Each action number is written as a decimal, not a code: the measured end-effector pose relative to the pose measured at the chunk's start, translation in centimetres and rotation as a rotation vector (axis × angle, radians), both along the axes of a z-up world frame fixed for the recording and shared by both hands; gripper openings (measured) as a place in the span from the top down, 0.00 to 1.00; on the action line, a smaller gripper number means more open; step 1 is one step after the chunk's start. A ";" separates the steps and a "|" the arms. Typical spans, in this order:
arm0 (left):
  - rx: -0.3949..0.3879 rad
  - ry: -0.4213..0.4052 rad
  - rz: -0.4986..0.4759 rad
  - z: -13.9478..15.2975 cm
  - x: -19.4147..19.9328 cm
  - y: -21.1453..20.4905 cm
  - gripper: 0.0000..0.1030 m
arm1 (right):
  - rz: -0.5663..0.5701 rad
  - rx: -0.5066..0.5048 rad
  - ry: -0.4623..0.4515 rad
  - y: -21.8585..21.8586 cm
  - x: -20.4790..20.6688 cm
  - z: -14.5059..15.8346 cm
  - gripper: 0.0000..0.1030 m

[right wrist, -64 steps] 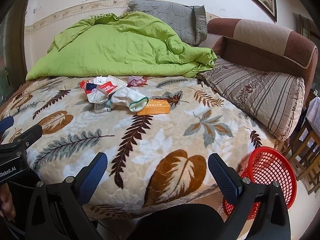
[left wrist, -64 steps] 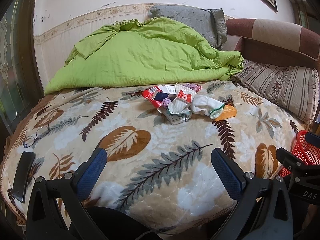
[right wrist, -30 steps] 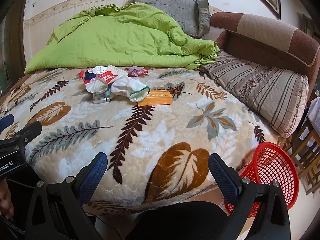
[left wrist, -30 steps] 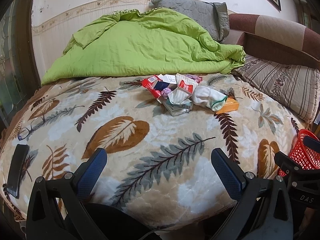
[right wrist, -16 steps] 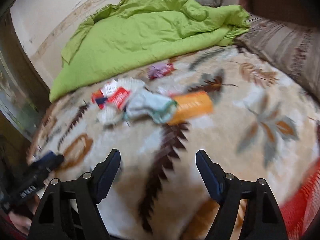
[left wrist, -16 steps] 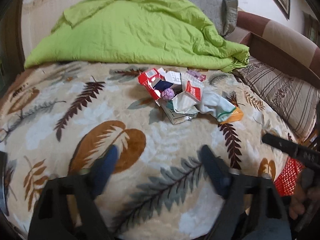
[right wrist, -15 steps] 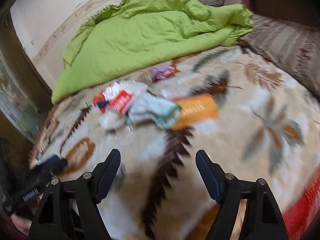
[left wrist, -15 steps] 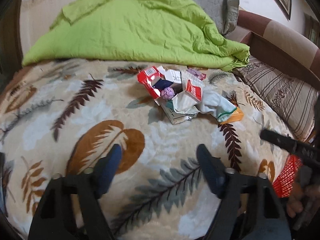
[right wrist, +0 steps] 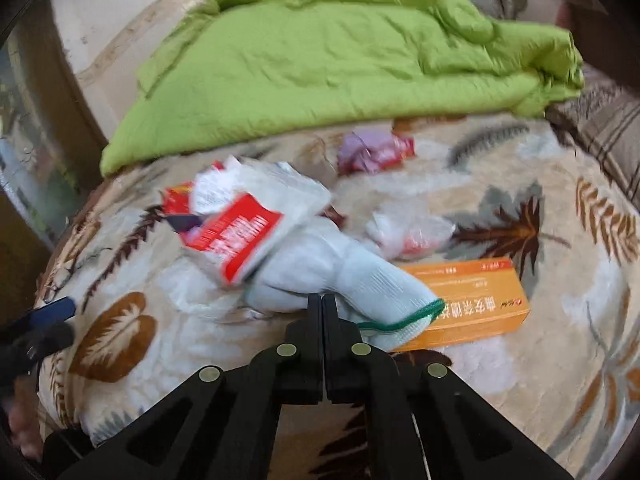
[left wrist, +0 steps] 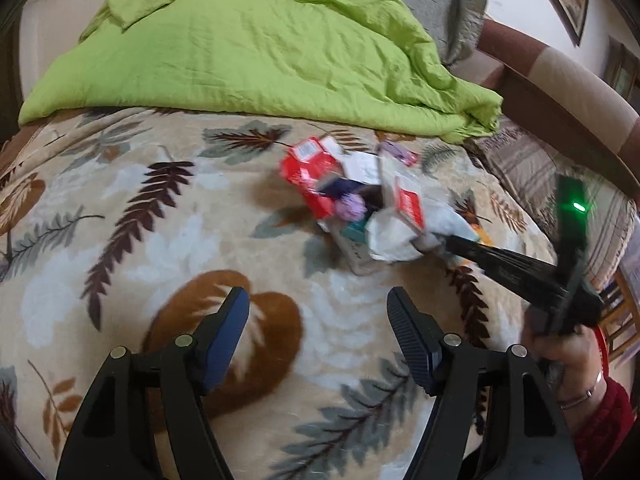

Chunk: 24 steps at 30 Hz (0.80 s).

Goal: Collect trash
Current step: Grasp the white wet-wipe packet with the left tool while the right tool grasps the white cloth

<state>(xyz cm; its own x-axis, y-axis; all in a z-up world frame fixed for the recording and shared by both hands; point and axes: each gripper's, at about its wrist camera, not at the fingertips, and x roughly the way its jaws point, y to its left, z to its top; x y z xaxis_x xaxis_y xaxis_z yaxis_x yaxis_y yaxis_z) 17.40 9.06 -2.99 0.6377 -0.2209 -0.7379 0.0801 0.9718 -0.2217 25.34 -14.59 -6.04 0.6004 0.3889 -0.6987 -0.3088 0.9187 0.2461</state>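
A pile of trash lies mid-bed on the leaf-patterned blanket (left wrist: pixel 168 240): a red carton (left wrist: pixel 308 172), a red-and-white packet (right wrist: pixel 232 236), a clear plastic bag (right wrist: pixel 412 232), a purple wrapper (right wrist: pixel 372 150) and an orange box (right wrist: pixel 480 300). A white sock (right wrist: pixel 340 276) with a green cuff lies across the box. My right gripper (right wrist: pixel 322 300) is shut, its tips against the sock's near edge; whether fabric is pinched is not clear. From the left wrist view, the right gripper (left wrist: pixel 430 242) touches the pile's right side. My left gripper (left wrist: pixel 318 312) hovers open, short of the pile.
A crumpled green quilt (left wrist: pixel 260 48) covers the far half of the bed. A striped pillow (left wrist: pixel 532 168) and a brown headboard are to the right. A hand with a red sleeve (left wrist: pixel 560 352) holds the right gripper. A red basket's rim (left wrist: pixel 599 340) shows behind that hand.
Both grippers have moved forward over the bed toward the pile. The right gripper went from wide open to shut and now reaches the sock. The left gripper's fingers stand somewhat closer together.
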 end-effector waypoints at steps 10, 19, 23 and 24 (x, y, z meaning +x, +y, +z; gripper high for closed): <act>-0.106 0.060 0.146 -0.4 1.6 5.3 0.31 | -0.040 0.209 -0.080 -3.2 -2.6 2.9 0.99; 0.043 0.072 -0.095 -0.3 5.5 -5.6 0.31 | -0.123 0.263 -0.075 -5.7 -2.3 2.8 0.98; 0.098 0.077 -0.155 -1.0 9.0 -9.3 0.31 | -0.169 0.284 -0.054 -7.0 -1.8 2.4 0.96; 0.108 0.094 -0.173 -1.4 9.8 -10.1 0.31 | -0.182 0.286 -0.053 -7.3 -1.7 2.3 0.94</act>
<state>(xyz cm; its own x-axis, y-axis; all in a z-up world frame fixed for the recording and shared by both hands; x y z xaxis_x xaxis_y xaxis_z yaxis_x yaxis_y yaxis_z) 27.22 -1.03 -4.43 0.5244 -0.2377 -0.8176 0.2313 0.9639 -0.1319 23.60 -21.87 -3.73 0.7102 0.4481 -0.5430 -0.1656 0.8560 0.4897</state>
